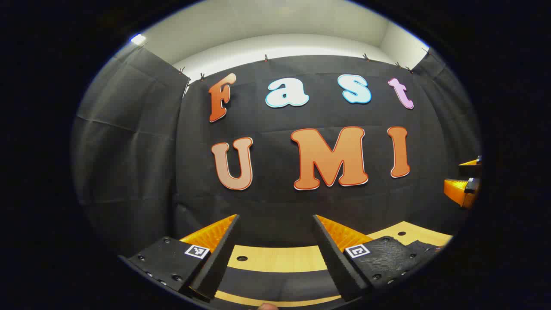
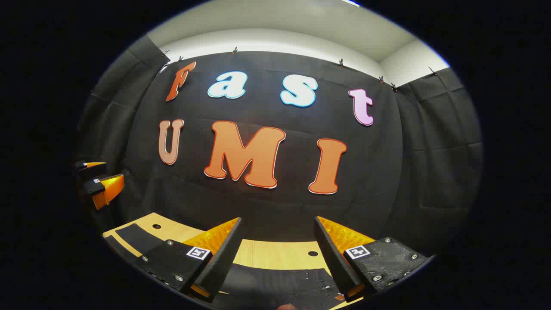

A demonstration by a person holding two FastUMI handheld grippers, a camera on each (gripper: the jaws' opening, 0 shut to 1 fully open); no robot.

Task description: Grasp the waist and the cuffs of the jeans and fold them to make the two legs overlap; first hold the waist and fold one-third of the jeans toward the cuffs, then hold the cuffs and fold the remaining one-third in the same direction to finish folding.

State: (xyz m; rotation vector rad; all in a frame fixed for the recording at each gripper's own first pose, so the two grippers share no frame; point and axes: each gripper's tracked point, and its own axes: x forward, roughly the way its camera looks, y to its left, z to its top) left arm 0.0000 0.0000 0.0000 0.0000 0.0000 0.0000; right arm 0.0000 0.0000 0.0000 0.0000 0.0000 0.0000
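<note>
The jeans [image 2: 275,277] lay dark on the table [image 2: 275,254] at six o'clock beneath the right gripper [image 2: 277,241], nearer than the left gripper [image 1: 275,239]; both jaws wide, empty.

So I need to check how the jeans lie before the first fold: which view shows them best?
The right gripper view: the dark jeans lie on the wooden table right between the open fingers of the right tool, with stitching and rivets visible. The left gripper view gives just a plain dark band of cloth under the left tool.
</note>
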